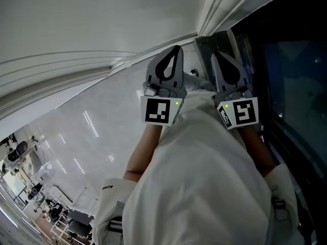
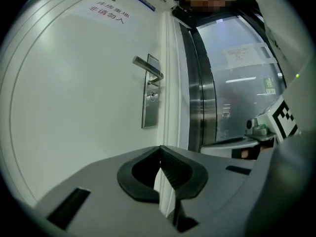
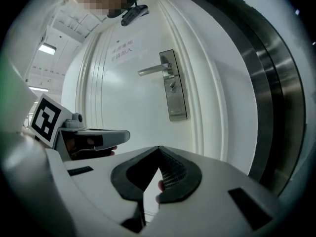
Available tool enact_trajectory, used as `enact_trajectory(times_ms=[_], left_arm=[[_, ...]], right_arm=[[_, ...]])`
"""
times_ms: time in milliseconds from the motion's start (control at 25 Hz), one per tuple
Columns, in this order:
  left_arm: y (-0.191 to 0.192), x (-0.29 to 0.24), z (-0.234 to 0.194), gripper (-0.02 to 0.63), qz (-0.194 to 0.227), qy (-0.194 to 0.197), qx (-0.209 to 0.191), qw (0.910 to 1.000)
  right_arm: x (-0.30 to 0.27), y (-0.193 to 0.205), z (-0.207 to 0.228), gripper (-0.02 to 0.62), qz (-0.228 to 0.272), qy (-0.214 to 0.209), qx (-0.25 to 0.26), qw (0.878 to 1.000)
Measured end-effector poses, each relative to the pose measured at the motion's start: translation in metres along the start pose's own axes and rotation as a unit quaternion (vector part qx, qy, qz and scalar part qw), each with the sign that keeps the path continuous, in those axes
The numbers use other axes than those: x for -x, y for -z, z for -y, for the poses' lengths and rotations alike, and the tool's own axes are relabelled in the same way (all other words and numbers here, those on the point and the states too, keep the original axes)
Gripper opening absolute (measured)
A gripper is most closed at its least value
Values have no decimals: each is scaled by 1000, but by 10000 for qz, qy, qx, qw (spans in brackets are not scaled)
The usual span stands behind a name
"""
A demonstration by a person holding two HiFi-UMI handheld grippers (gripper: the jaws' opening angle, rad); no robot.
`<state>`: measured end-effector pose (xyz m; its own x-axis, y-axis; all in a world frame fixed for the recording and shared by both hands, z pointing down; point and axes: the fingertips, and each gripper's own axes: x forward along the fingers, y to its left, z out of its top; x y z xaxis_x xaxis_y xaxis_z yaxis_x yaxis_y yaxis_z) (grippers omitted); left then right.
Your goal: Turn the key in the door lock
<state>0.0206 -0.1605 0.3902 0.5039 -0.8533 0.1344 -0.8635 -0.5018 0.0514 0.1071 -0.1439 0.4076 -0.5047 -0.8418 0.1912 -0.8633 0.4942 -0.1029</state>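
Clenched and empty, your left gripper (image 2: 160,149) has its ribbed dark pads meeting at the tips, with only white door showing through the gap below them. Your right gripper (image 3: 158,149) is pressed shut the same way and grips nothing. You hold the pair side by side, pointing nearly level at the white panelled door (image 2: 74,83), which puts both cameras square on the lock. Both stand well apart from it. The brushed-metal lever handle (image 3: 155,69) juts out level from the tall brushed-metal lock plate (image 3: 175,93). Just under the lever, the keyhole is the only thing here that holds anything. A small silver key (image 3: 172,86) appears to sit in it, its head standing out from the plate, though it is too small for you to read which way it is turned. That leaves the stage open. This pose fits arms held back ahead of a reach for the key, and it equally fits arms drawn clear with the key already turned. Shut jaws suit neither a grasp nor a carry right now, so I judge them simply parked. Beside the door's edge runs a dark steel-and-glass frame (image 2: 202,83), and a printed paper notice (image 2: 106,11) is stuck high on the door, away from the lock.
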Motion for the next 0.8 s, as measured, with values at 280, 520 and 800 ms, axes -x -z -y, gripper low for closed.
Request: enact_trajectory(times_ms=[280,520,800], left_arm=[[11,9,-2,8,-81,-12,103,9999],[14,13,-3,8,3,13,142,9999],[23,42,-15,8,-200,-323,188,9991]], right_arm=[[-18,10,-8,2,-101,60,63,9999],[-18,15,-25,2,-226,-77,267,9994],[-14,12,-54,3,-268,-346,490,9978]])
